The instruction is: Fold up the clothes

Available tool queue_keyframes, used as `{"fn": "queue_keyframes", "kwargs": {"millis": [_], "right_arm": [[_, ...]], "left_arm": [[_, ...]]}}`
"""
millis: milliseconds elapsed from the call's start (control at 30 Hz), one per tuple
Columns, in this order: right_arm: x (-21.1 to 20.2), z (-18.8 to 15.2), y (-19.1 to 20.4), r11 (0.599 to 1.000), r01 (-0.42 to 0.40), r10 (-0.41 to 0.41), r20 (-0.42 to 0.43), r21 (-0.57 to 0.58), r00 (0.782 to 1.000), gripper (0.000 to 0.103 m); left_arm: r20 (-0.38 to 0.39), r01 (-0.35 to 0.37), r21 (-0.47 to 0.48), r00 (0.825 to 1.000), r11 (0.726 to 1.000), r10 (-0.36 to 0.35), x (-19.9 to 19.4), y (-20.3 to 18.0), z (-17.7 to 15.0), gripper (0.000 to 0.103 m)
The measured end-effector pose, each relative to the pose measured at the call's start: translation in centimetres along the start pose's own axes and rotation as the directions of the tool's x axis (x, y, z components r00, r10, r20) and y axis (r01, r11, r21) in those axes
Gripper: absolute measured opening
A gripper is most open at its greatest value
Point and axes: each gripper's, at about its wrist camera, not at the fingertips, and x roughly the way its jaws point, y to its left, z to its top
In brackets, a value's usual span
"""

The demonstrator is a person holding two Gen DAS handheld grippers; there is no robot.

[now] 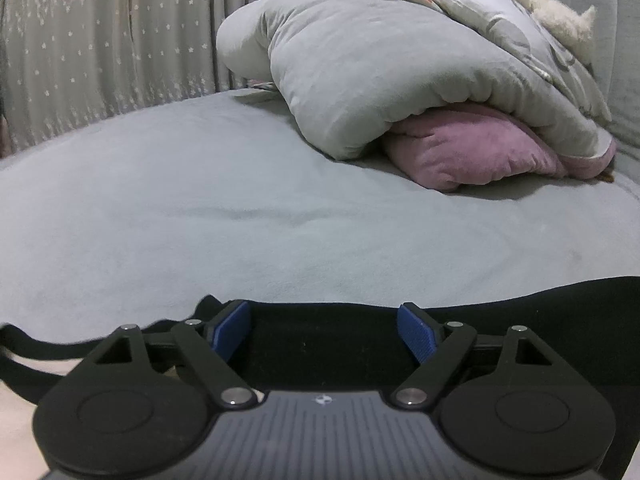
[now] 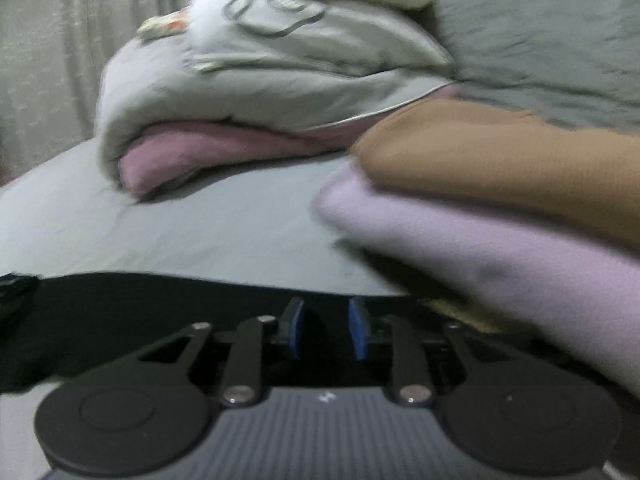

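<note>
1. Between the left tool's [image 1: 324, 332] wide-apart fingers lies a black garment [image 1: 520, 320] on the bed [image 1: 200, 220] — ungripped.
2. Right tool [image 2: 324, 334], narrowly parted, straddles its edge; folded clothes [image 2: 500, 208] sit beside.
3. Likely step: grasping edges — next, both must pinch cloth.
</note>
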Motion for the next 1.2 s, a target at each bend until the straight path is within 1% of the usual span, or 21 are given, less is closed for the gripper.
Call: {"fn": "queue_keyframes", "kwargs": {"millis": [33,100,167,233,300,333,400,467,533,633,700,767,800,833,867,967,1000,1033,1100,1133,1200], "right_arm": [[-0.1,-0.2,-0.3,1.0,0.003,-0.003,0.003,0.017,1.0,0.038],[-0.4,-0.5,-0.8,0.999,0.009,-0.01,0.008,0.051,1.0,0.038],[-0.7,-0.8,-1.3,0.996,0.015,-0.017,0.013,0.085,1.0,0.038],[-1.0,-1.1,-1.9,0.993,0.021,-0.024,0.018,0.119,1.0,0.038],[-1.3,-1.5,-2.4,0.988,0.027,-0.031,0.023,0.152,0.999,0.039],[-1.4,-1.6,-2.7,0.985,0.03,-0.034,0.025,0.169,0.999,0.039],[-1.7,-1.9,-3.2,0.979,0.035,-0.042,0.029,0.203,0.999,0.04],[-2.0,-2.3,-3.7,0.971,0.04,-0.049,0.033,0.236,0.998,0.04],[-2.3,-2.6,-4.3,0.962,0.045,-0.057,0.037,0.269,0.998,0.04],[-2.7,-3.1,-5.1,0.947,0.051,-0.068,0.042,0.318,0.997,0.04],[-3.0,-3.4,-5.6,0.936,0.056,-0.077,0.047,0.348,0.996,0.04],[-2.3,-3.6,-5.0,0.942,0.072,-0.105,0.083,0.328,0.991,0.031],[-2.0,-3.6,-4.7,0.946,0.092,-0.127,0.091,0.312,0.988,0.018],[-2.0,-3.5,-4.6,0.949,0.107,-0.141,0.097,0.297,0.985,0.009],[-2.0,-3.3,-4.6,0.952,0.121,-0.156,0.102,0.282,0.982,0.008],[-2.0,-2.9,-4.4,0.957,0.165,-0.198,0.121,0.238,0.973,0.007],[-1.9,-2.8,-4.3,0.958,0.18,-0.211,0.127,0.223,0.969,0.006],[-1.8,-2.7,-4.2,0.959,0.192,-0.222,0.128,0.21,0.967,0.006],[-1.6,-2.6,-4.1,0.959,0.216,-0.242,0.131,0.184,0.961,0.006],[-1.6,-2.5,-4.0,0.959,0.227,-0.251,0.132,0.172,0.959,0.007],[-1.8,-2.7,-3.5,0.959,0.226,-0.248,0.121,0.171,0.961,0.007]], "left_arm": [[0.011,0.003,-0.011,1.0,1.0,-0.003,-0.7,-0.3,0.0,0.081],[0.045,0.089,-0.035,0.995,0.995,-0.087,-2.7,-1.1,-0.2,0.081],[0.064,0.17,-0.015,0.984,0.985,-0.169,-4.5,-2.6,-0.5,0.08],[0.074,0.227,0.055,0.97,0.972,-0.231,-6.3,-4.3,-1.1,0.08],[0.076,0.281,0.131,0.953,0.951,-0.293,-8.1,-5.9,-1.8,0.08],[0.068,0.294,0.16,0.949,0.942,-0.308,-8.7,-6.5,-2.2,0.08],[0.051,0.3,0.219,0.947,0.928,-0.318,-9.4,-7.5,-3.0,0.08],[0.041,0.283,0.264,0.952,0.922,-0.304,-9.8,-8.0,-3.9,0.08],[0.021,0.269,0.281,0.958,0.921,-0.286,-9.6,-8.1,-4.9,0.08],[-0.029,0.259,0.241,0.965,0.935,-0.26,-8.4,-7.5,-6.1,0.081],[-0.035,0.272,0.207,0.962,0.94,-0.271,-8.2,-7.1,-6.1,0.081],[-0.038,0.283,0.182,0.959,0.942,-0.281,-8.0,-6.8,-6.0,0.081],[-0.037,0.285,0.189,0.958,0.94,-0.283,-8.1,-6.9,-6.0,0.08],[-0.035,0.288,0.195,0.957,0.938,-0.287,-8.2,-7.0,-6.1,0.079],[-0.025,0.302,0.197,0.953,0.933,-0.303,-8.6,-7.0,-6.2,0.079],[0.021,0.366,0.189,0.926,0.911,-0.377,-9.8,-7.0,-6.2,0.079],[0.019,0.396,0.176,0.914,0.901,-0.405,-9.9,-7.1,-6.2,0.079],[-0.002,0.412,0.172,0.908,0.895,-0.418,-9.6,-7.3,-6.2,0.079],[-0.078,0.422,0.19,0.907,0.887,-0.415,-8.5,-8.3,-6.5,0.08],[-0.086,0.417,0.203,0.909,0.886,-0.408,-8.3,-8.7,-6.6,0.081],[-0.091,0.419,0.192,0.908,0.887,-0.409,-8.2,-8.8,-6.5,0.081]]}}
